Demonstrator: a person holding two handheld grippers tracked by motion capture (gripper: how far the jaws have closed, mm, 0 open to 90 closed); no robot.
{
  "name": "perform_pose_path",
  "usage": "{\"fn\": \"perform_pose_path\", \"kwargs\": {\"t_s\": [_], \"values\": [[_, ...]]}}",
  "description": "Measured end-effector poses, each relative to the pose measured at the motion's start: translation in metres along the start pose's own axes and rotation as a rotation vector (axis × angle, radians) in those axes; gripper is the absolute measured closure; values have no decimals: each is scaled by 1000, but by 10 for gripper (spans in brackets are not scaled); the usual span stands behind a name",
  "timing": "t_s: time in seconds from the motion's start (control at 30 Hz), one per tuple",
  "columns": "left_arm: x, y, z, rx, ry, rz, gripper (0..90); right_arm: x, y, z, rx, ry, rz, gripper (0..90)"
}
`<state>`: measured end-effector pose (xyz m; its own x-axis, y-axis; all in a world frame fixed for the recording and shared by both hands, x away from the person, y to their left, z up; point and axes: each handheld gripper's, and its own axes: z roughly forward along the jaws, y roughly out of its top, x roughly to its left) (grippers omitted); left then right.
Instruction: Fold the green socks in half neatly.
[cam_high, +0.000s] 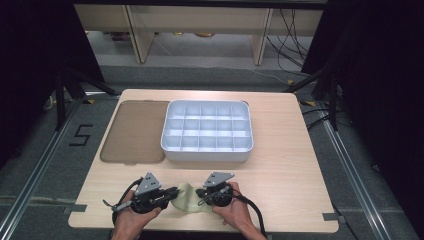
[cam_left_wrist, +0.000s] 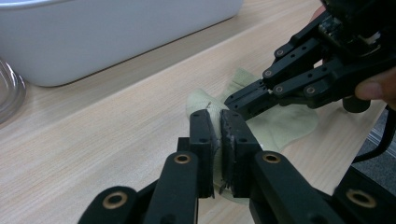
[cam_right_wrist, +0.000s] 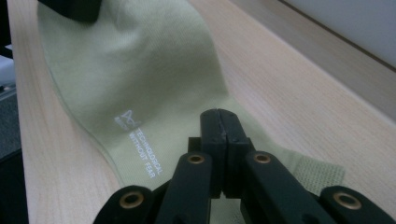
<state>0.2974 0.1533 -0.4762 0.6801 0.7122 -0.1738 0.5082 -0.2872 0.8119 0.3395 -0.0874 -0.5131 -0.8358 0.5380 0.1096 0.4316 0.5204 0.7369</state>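
Near the table's (cam_high: 280, 170) front edge, both hand-held grippers pinch a pale sock (cam_high: 187, 200).

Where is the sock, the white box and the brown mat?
sock (cam_right_wrist: 135, 70), right gripper view, its flat middle.
white box (cam_high: 205, 155), high view, its near wall.
brown mat (cam_high: 135, 130), high view, its middle.

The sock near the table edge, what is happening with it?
A person holds a gripper in each hand at the near edge of the table. The left gripper is shut on one end of a pale green sock. The right gripper has its jaws together on the other end, though whether fabric is pinched there is unclear. The sock lies flat between them. Behind it stand an empty white divided tray and a brown lid.
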Motion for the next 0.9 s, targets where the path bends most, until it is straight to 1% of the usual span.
{"fn": "perform_pose_path", "kwargs": {"t_s": [0.03,0.07,0.1,0.13,0.2,0.23,0.27,0.3,0.33,0.37,0.4,0.43,0.47,0.5,0.53,0.57,0.6,0.63,0.67,0.7,0.73,0.77,0.8,0.83,0.87,0.9], "values": [[0,0,1,-11,3,-9,832,-1,1,-2,-14,-3,-15,900],[1,0,0,-2,10,2,831,-1,3,-5,-22,2,-9,900],[1,0,0,0,4,-5,832,-1,4,-9,-35,8,-4,900],[1,-1,1,-8,4,-13,832,1,5,-12,-43,19,-4,900],[2,-1,1,2,7,-6,831,5,7,-16,-44,37,-3,900],[2,-1,1,2,7,-6,831,5,7,-16,-44,37,-3,900],[2,-1,1,-4,9,-7,831,7,6,-15,-35,43,-8,900],[2,0,0,2,8,-7,830,13,2,-12,-10,70,-19,900],[1,-1,1,-7,6,-14,831,16,0,-11,3,80,-17,900],[1,0,0,3,8,-5,830,19,-2,-10,8,90,-33,900],[1,0,0,0,8,-5,830,23,-4,-9,25,98,-31,900],[2,0,-1,15,7,14,830,25,-6,-7,35,100,-48,900],[2,0,-1,14,6,12,830,27,-8,-5,51,93,-64,900],[0,0,1,-12,5,-13,830,29,-10,-3,50,92,-74,900],[0,0,1,-12,5,-13,830,30,-9,-3,51,98,-64,900],[1,0,-1,5,15,12,829,29,-8,-2,47,103,-86,900],[1,0,0,-6,12,-6,829,29,-8,-3,49,102,-77,900],[1,0,0,-6,12,-6,829,28,-8,-2,45,102,-80,900],[1,1,-1,1,10,-6,829,28,-8,-4,48,104,-67,900],[1,0,-1,-8,9,-8,829,27,-8,-5,43,97,-59,900],[1,0,-1,-5,9,-7,828,24,-7,-8,34,93,-57,900],[1,0,-1,-5,7,-7,829,21,-6,-12,20,86,-59,900],[1,1,-2,-1,4,-9,829,19,-5,-17,12,76,-44,900],[1,1,-2,-3,2,-15,828,14,-5,-21,2,66,-48,900],[1,0,-1,-11,0,-23,828,10,-5,-26,-1,54,-30,900],[0,0,-1,-8,-2,-25,828,5,-6,-30,-15,39,-25,900]]}}
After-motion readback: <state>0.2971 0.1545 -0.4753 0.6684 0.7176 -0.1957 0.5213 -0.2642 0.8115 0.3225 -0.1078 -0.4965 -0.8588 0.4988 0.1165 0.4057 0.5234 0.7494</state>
